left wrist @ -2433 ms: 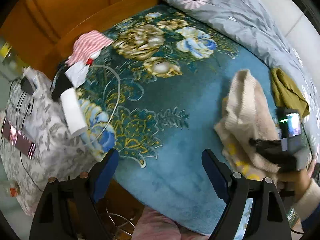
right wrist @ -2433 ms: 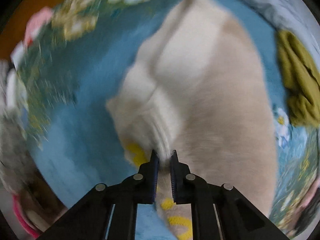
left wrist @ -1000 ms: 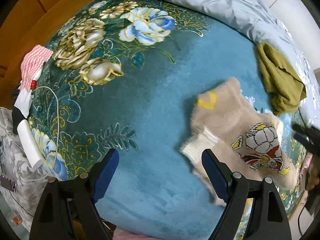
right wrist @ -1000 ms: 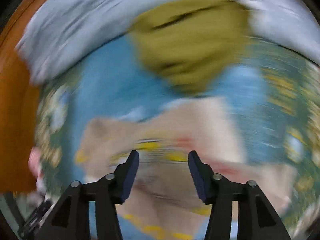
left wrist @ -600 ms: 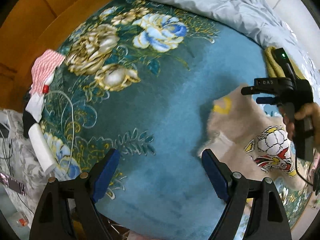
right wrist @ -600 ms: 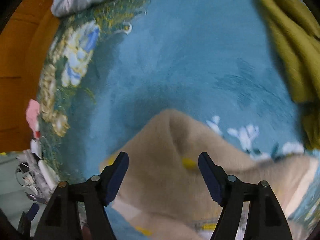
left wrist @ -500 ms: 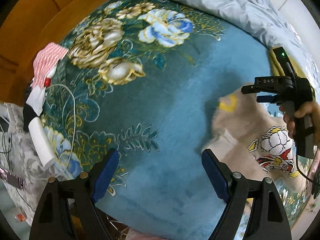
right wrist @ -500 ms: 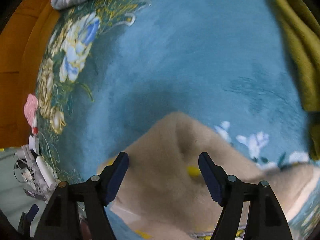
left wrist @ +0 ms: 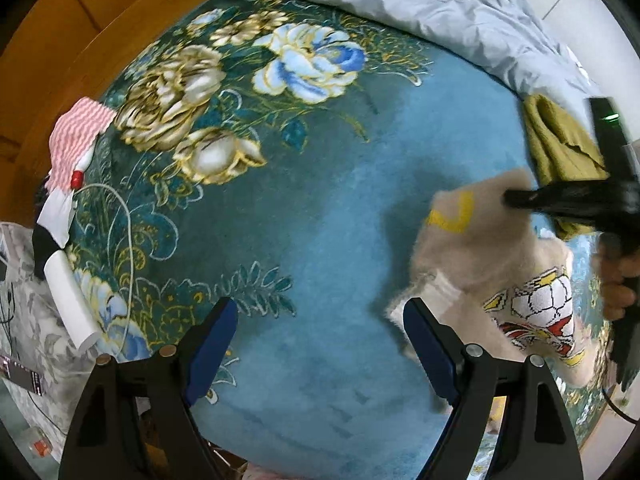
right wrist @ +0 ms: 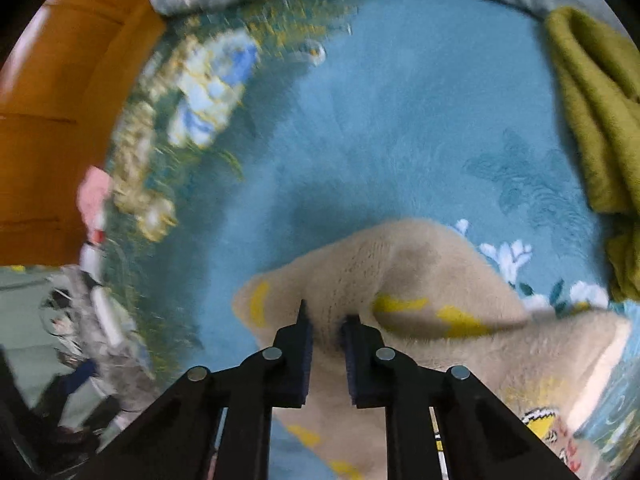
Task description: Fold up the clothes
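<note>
A fuzzy beige sweater (right wrist: 420, 280) with yellow marks and a knitted football picture (left wrist: 540, 300) is lying crumpled on the bed, near its right edge. Its soft pile is rising into a ridge where the right hand-held gripper (right wrist: 325, 320) is closing its jaws on it; a fold of the fabric is sitting between the dark blue pads, and they are pinching it. In the left wrist view a hand (left wrist: 618, 284) is holding this black tool from the right side. The left hand-held gripper (left wrist: 316, 332) is hanging above the plush blue blanket (left wrist: 320, 220) with its jaws spread wide and nothing between them. The blanket is velvety, with big woven flowers in gold and blue. An olive green cloth (right wrist: 592, 112) is lying bunched just beyond the sweater. A grey quilt (left wrist: 420, 4) is wrinkling along the far side.
</note>
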The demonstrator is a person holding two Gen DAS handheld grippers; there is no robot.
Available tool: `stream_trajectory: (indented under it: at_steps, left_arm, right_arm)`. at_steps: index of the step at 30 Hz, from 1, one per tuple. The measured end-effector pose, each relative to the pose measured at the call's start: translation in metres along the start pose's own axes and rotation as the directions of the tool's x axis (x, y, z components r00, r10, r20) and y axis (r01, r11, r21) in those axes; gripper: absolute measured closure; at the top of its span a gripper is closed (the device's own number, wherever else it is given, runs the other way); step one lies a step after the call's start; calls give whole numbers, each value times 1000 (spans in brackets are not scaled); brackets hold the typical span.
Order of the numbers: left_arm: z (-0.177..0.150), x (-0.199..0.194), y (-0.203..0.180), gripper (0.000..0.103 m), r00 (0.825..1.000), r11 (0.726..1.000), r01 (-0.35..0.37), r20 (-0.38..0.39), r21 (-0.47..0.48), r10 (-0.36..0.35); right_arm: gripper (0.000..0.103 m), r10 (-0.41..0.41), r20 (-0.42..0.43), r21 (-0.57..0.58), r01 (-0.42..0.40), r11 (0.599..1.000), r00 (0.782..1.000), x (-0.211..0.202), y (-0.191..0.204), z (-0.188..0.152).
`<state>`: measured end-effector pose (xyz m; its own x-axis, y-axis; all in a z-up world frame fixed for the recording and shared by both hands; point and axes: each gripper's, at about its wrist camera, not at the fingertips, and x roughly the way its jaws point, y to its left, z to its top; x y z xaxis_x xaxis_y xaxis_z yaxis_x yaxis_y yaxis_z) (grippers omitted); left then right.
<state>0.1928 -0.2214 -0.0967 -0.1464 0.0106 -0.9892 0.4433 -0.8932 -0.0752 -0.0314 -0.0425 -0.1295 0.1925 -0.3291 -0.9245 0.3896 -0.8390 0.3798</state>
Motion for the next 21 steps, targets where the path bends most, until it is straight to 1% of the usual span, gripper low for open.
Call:
stream_trajectory:
  at_steps: [2, 3, 4, 5, 7, 8, 9, 10, 11, 13, 15, 16, 18, 21]
  left_arm:
    - [2, 0, -5, 18, 1000, 1000, 10, 3, 10, -10]
    - [3, -1, -9, 18, 1000, 1000, 17, 4, 17, -17]
    - [4, -1, -13, 18, 1000, 999, 24, 5, 26, -24]
    - [5, -1, -18, 18, 1000, 999, 31, 6, 36, -31]
    - [8, -2, -29, 18, 999, 997, 45, 6, 61, -45]
    - [9, -1, -35, 18, 999, 996, 52, 5, 76, -52]
    - [11, -1, -43, 18, 998, 994, 61, 3, 91, -61]
    - [14, 0, -51, 18, 997, 992, 71, 2, 106, -72]
    - [17, 1, -59, 18, 997, 989, 81, 2, 122, -82]
    - [24, 4, -78, 18, 995, 983, 100, 1, 151, -102]
    - [34, 9, -101, 18, 993, 975, 120, -2, 188, -122]
    - [37, 12, -116, 18, 991, 968, 132, -5, 213, -134]
    - [43, 19, -146, 18, 987, 952, 157, -16, 263, -159]
    - [47, 32, -189, 18, 977, 921, 214, -56, 326, -207]
  right_arm:
    - [89, 51, 103, 64, -58, 996, 993, -38, -12, 1]
    - [89, 72, 168, 112, -92, 989, 983, -59, -24, 0]
    - [89, 83, 256, 184, -133, 974, 963, -84, -44, -3]
    - [89, 84, 348, 256, -181, 950, 934, -109, -66, -7]
    - [89, -6, 458, 368, -184, 912, 889, -148, -106, -20]
    - [89, -60, 503, 421, -184, 888, 862, -166, -125, -27]
    - [89, -119, 510, 468, -158, 870, 852, -176, -140, -34]
    - [89, -176, 498, 516, -127, 847, 849, -182, -155, -41]
    - [89, -222, 474, 569, -104, 816, 852, -183, -170, -49]
    - [89, -276, 427, 657, -86, 749, 861, -182, -198, -73]
    - [89, -297, 404, 694, -78, 716, 865, -186, -216, -92]
    - [89, -305, 405, 707, -84, 703, 862, -189, -222, -102]
    - [90, -321, 426, 735, -117, 667, 846, -198, -232, -121]
    - [90, -355, 444, 769, -146, 622, 822, -215, -244, -145]
